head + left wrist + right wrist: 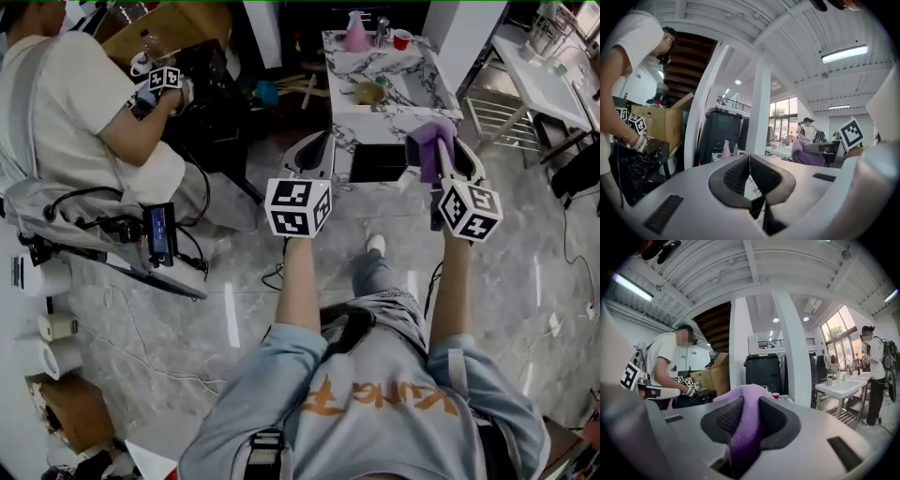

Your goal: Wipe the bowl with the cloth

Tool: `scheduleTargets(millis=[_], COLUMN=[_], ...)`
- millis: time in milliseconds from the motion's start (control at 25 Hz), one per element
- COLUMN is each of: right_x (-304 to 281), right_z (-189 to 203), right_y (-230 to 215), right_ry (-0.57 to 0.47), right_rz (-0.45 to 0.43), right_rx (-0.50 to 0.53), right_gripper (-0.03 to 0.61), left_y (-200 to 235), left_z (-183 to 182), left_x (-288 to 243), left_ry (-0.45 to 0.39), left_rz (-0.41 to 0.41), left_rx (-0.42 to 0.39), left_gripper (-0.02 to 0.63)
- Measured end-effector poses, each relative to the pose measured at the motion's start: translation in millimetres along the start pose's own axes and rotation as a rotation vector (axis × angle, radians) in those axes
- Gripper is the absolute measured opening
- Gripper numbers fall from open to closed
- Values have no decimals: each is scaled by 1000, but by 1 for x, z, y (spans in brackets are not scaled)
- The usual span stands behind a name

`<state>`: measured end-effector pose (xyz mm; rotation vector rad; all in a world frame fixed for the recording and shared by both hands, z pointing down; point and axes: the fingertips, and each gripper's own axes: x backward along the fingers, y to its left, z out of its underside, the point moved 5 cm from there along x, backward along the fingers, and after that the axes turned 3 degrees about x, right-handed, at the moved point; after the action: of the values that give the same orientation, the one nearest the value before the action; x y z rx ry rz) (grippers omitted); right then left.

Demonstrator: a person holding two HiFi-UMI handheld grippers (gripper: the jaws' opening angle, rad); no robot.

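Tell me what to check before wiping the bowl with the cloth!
1. Grip on the cloth: ok, it is clamped in the right tool.
2. Free left tool: ok, jaws together with nothing between.
3. Finding the bowl: ok, it sits on the marble counter ahead.
4. Touch of cloth on bowl: not ok, they are apart.
5. Empty bowl: cannot tell, too small to see inside.

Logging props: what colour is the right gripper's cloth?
The cloth is purple, clearest in the right gripper view.
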<state>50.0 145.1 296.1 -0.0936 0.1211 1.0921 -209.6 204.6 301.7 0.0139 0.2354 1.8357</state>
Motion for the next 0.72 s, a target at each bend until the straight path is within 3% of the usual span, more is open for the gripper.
scheduleTargets(millis=[200,320,560,720], right_x=[-61,-93,-156,-181], right_z=[10,18,15,25], right_y=[-79,-121,-182,-191], right_ry=[49,71,51,61], right_rz=[27,42,25,1], right_rx=[-42,-91,-132,-168], right_gripper=[115,115,115,115], left_y=[-4,-8,-17,-15], left_z=[12,12,10,6], left_x=[-97,-148,-230,-250], left_ry=[69,134,198,225], left_rz=[3,8,11,1], left_rx=[54,22,-2,-35], left_gripper=[23,23,23,23])
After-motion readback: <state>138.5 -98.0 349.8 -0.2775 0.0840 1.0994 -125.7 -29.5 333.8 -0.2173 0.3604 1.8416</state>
